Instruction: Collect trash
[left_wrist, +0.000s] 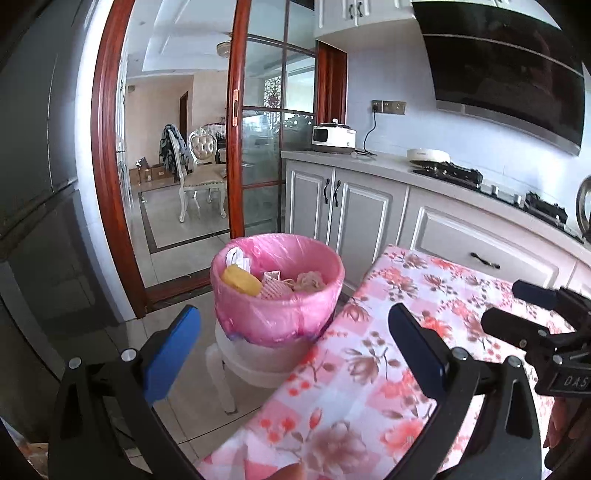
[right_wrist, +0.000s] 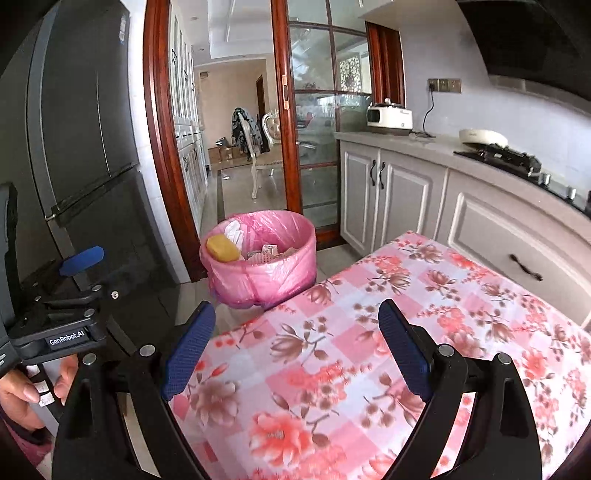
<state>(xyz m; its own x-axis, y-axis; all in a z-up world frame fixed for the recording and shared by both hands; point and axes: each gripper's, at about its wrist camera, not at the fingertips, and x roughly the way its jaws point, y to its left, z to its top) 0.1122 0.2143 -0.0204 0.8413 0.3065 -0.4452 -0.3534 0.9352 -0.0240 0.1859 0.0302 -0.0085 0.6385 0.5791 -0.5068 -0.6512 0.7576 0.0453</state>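
Left wrist view, left gripper (left_wrist: 293, 349) wide open and empty, pink-lined trash bin (left_wrist: 277, 291) just beyond its fingertips, right gripper (right_wrist: 297, 341) likewise

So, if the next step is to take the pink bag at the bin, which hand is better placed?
Probably the left. The pink-lined bin stands almost straight ahead of the open left tongs, while the open right tongs face the floral tablecloth.

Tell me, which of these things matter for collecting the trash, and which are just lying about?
For the job:
- round bin lined with a pink plastic bag
- yellow sponge-like lump inside it
- crumpled white paper inside it

Just there:
- pink floral tablecloth
- white electric cooker on the counter
- white pan on the stove
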